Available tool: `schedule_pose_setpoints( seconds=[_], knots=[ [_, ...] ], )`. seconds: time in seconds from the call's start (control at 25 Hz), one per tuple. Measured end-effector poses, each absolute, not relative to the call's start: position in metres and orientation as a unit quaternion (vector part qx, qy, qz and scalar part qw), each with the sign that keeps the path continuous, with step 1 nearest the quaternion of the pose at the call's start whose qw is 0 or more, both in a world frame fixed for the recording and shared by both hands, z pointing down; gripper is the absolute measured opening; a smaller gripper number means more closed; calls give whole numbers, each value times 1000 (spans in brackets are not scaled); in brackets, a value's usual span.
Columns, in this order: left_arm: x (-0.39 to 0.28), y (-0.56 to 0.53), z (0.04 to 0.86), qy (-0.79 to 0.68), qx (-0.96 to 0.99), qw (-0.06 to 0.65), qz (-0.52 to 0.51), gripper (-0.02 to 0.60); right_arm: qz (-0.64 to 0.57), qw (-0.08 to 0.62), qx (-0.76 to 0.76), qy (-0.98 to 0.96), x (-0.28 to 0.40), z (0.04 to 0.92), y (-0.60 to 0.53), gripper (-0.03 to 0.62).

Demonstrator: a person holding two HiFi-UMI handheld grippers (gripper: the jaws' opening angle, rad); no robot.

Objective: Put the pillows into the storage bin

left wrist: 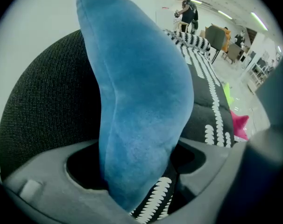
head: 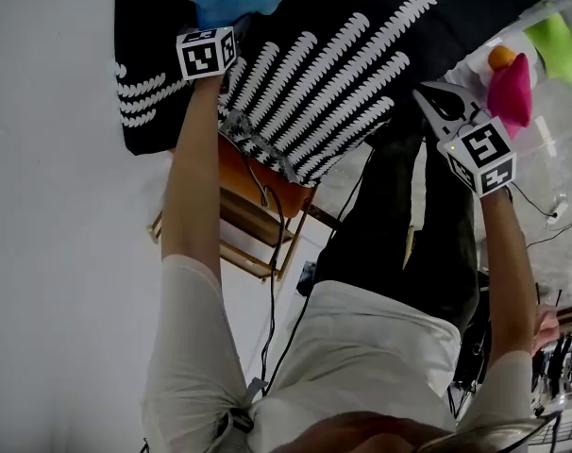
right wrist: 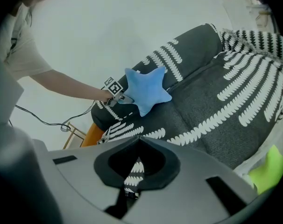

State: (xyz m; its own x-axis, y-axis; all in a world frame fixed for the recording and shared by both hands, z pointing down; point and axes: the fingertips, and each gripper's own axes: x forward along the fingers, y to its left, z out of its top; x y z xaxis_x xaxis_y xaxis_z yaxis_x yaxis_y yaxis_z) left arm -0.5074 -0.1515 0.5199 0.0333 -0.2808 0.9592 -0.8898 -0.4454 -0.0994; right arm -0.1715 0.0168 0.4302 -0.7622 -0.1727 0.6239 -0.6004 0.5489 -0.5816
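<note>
Patterned black sofa (head: 361, 74), orange wooden frame (head: 243, 182)

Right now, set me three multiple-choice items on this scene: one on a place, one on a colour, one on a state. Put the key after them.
1. Where does the blue star pillow lie?
A. On the floor
B. On the dark sofa with the white pattern
C. On a table

2. What colour is the pillow next to the green pillow?
A. Pink
B. White
C. Brown

3. How do the right gripper's jaws stand?
A. Wide apart
B. Shut on a pillow
C. Together, holding nothing

Key:
1 B: the right gripper view shows it resting on the sofa.
2 A: in the head view the pink pillow sits beside the green one.
3 C: in the right gripper view the tips meet, with only the sofa beyond them.
</note>
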Motion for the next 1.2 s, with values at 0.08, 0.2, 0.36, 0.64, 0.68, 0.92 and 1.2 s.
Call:
schedule_pose_setpoints(
  seconds=[0.08, 0.2, 0.36, 0.64, 0.68, 0.92, 1.2],
  knots=[
    [-500, -148, 515, -443, 668, 268, 534, 316, 417, 258, 232, -840, -168, 434, 21, 3],
    [-481, -144, 501, -436, 684, 245, 531, 228, 418, 258, 234, -839, -160, 433, 26, 3],
    [-456, -144, 473, -428, 697, 232, 527, 210, 413, 255, 241, -840, -147, 415, 23, 3],
    [-419, -129, 462, -434, 702, 246, 509, 212, 403, 242, 261, -843, -121, 404, 34, 3],
    [-410, -126, 459, -431, 705, 246, 507, 211, 402, 240, 263, -844, -115, 403, 37, 3],
    [-333, -101, 439, -389, 735, 236, 503, 215, 401, 238, 276, -840, -69, 391, 73, 3],
    [-213, -74, 431, -308, 779, 203, 507, 218, 406, 229, 317, -826, -3, 390, 109, 3]
  ],
)
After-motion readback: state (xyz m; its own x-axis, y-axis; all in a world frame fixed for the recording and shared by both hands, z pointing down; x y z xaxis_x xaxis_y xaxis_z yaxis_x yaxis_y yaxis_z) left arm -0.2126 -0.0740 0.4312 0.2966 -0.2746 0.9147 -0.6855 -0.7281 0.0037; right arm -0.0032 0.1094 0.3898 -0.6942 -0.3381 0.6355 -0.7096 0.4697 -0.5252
